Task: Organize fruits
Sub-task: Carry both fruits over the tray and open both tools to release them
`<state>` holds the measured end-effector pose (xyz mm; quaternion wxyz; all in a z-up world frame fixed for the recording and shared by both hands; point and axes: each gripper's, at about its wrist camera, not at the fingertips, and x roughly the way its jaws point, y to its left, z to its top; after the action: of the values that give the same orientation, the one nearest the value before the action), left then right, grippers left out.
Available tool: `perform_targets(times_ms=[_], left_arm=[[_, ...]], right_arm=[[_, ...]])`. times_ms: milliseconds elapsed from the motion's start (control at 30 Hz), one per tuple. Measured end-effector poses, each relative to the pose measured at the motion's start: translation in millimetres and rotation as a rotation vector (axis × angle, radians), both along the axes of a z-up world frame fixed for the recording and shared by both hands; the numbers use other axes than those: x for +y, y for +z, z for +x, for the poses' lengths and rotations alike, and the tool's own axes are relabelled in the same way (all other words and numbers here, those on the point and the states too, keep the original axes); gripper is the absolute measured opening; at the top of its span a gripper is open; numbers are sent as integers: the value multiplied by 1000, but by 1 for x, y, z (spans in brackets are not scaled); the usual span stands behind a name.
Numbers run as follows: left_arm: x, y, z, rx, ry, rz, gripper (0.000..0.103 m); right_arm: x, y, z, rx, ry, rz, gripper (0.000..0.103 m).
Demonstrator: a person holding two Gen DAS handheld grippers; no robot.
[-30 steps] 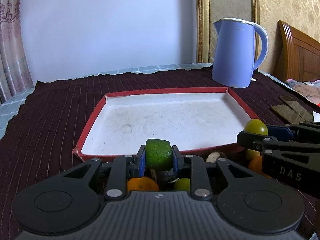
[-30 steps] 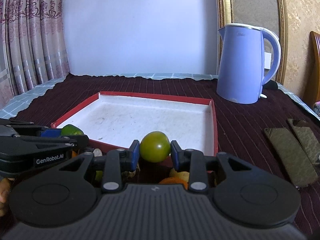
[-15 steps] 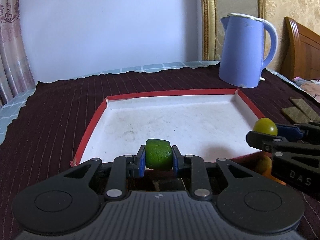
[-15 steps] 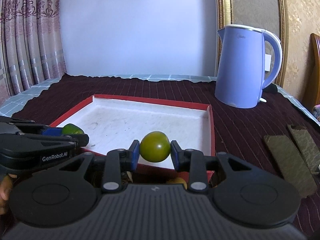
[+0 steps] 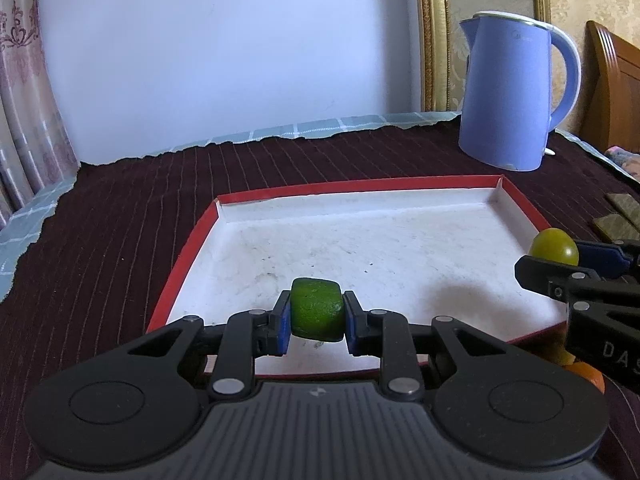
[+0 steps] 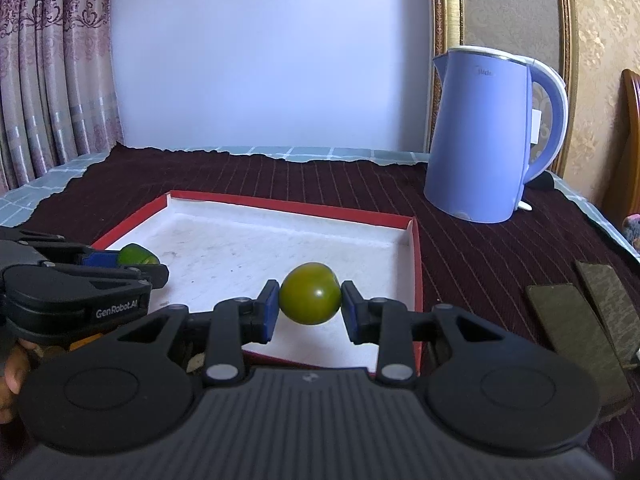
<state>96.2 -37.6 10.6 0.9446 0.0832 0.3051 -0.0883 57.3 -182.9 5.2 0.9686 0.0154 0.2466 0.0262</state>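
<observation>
My left gripper (image 5: 317,312) is shut on a squashed green lime (image 5: 317,309) and holds it above the near edge of the red-rimmed white tray (image 5: 400,186). My right gripper (image 6: 309,300) is shut on a round green tomato (image 6: 309,294) over the tray's near right part (image 6: 416,264). Each gripper shows at the side of the other's view, the right one with its tomato (image 5: 554,248), the left one with its lime (image 6: 136,255). An orange fruit (image 5: 588,372) lies in front of the tray at the right.
A lilac electric kettle (image 5: 516,96) (image 6: 492,136) stands behind the tray at the right. Two dark flat slabs (image 6: 576,320) lie right of the tray. A dark striped cloth (image 5: 100,240) covers the table. Curtains (image 6: 52,60) hang at the left.
Both grippers have moved forward and up with their fruits, from the loose fruits in front of the tray to over its near part. The jaws have stayed shut.
</observation>
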Motion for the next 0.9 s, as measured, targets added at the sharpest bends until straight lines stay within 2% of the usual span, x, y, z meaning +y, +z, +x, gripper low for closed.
perform_targets(times_ms=[900], left_arm=[[-14,-8,49,39,62,37,25]], right_arm=[[-9,-4,41,34,-37,-1,31]])
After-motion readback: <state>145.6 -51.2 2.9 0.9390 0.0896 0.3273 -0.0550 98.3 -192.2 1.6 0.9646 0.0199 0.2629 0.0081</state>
